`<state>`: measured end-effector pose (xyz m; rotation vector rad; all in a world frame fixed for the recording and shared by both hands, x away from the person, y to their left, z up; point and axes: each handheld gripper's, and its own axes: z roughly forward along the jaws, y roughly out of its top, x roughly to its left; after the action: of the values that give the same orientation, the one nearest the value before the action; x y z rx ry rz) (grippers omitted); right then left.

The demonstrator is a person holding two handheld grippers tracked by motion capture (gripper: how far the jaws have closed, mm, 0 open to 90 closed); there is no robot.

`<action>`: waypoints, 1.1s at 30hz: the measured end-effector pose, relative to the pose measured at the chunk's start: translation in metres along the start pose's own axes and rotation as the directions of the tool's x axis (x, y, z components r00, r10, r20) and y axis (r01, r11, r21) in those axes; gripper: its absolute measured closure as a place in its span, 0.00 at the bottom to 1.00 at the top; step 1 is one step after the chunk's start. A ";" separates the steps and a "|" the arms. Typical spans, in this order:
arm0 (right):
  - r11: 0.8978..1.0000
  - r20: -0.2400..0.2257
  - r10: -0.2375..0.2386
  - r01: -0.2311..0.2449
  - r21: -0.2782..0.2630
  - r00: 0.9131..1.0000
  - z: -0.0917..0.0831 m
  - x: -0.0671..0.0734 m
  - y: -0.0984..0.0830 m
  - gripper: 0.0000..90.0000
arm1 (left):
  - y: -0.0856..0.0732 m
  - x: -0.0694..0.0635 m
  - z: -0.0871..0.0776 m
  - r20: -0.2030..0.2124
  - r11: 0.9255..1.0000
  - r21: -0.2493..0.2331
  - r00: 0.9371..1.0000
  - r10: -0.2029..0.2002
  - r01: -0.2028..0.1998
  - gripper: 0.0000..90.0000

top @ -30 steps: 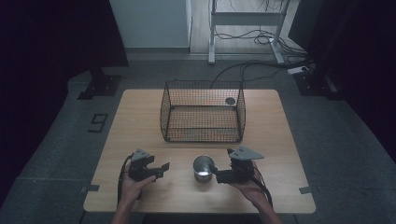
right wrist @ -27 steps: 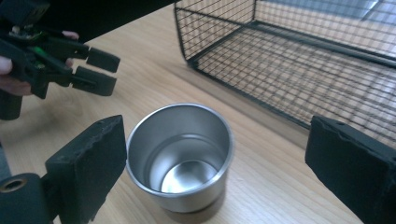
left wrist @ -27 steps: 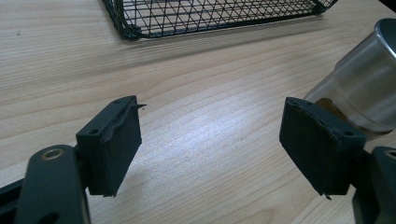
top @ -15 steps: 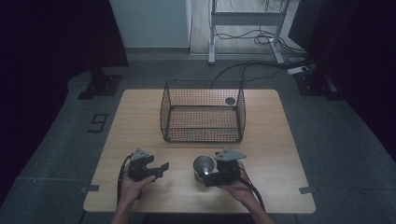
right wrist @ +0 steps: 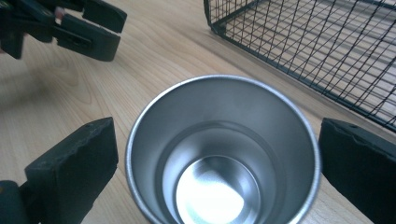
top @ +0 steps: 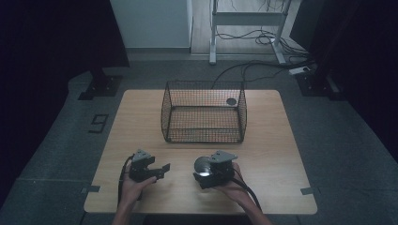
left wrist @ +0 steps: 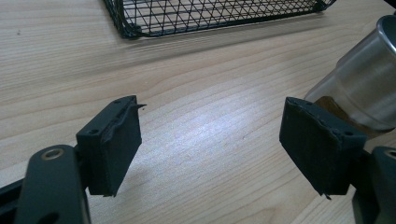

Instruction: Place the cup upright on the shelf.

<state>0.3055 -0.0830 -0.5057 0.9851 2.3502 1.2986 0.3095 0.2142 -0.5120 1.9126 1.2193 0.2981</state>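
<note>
A black wire basket (top: 204, 112) is standing on the wooden table (top: 281, 154), well beyond both hand-held grippers. A small dark round thing (top: 231, 101) is lying inside it, at its far right corner. A white frame (top: 246, 21) and loose cables (top: 263, 70) are lying on the grey floor (top: 342, 136) farther off.

Sitting on one wooden table (top: 272, 154): one steel cup (top: 202, 166), one black wire basket (top: 203, 112) and one small dark disc (top: 231, 101) lying inside that basket. Working at the near edge: two hands, each gripping one of two tongs, left (top: 159, 168) and right (top: 201, 174), both showing two black pads apiece.
</note>
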 end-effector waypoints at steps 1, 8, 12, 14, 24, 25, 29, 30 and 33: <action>1.000 -0.001 0.000 0.000 0.004 1.000 0.002 0.000 -0.001 0.00 | 0.000 0.000 0.000 0.000 1.000 0.001 1.000 0.000 0.000 0.23; 1.000 0.006 -0.011 0.011 0.022 1.000 0.010 0.001 -0.003 0.02 | 0.000 0.001 0.000 0.002 1.000 -0.002 1.000 -0.002 0.002 0.23; 0.999 0.023 -0.034 0.033 0.027 0.999 0.012 0.002 -0.005 0.12 | 0.000 0.002 -0.002 -0.001 1.000 -0.005 1.000 -0.004 0.004 0.23; 0.999 0.025 -0.043 0.042 0.024 0.999 0.012 0.003 -0.007 0.16 | 0.000 0.002 -0.002 -0.002 1.000 -0.009 1.000 -0.006 0.006 0.23; 0.998 0.030 -0.057 0.058 -0.006 0.998 0.005 0.002 -0.004 0.16 | 0.001 0.002 -0.003 -0.003 1.000 -0.011 1.000 -0.005 0.005 0.23; 0.998 0.027 -0.054 0.054 -0.015 0.998 0.002 0.002 -0.002 0.16 | 0.001 0.002 -0.003 -0.004 1.000 -0.012 1.000 -0.006 0.006 0.23; 0.998 0.019 -0.052 0.053 -0.026 0.998 -0.002 0.001 0.001 0.16 | 0.001 0.002 -0.003 -0.003 1.000 -0.014 1.000 -0.004 0.004 0.23; 0.998 0.016 -0.054 0.054 -0.027 0.998 -0.003 0.001 0.002 0.16 | 0.001 0.002 -0.003 -0.003 1.000 -0.014 1.000 -0.004 0.003 0.23; 0.997 0.015 -0.061 0.062 -0.035 0.998 -0.008 -0.001 0.006 0.16 | 0.001 0.002 -0.003 -0.006 1.000 -0.014 1.000 -0.004 0.004 0.23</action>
<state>0.3042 -0.0862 -0.4962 0.9012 2.3201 1.3015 0.3091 0.2176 -0.5098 1.8989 1.2219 0.3101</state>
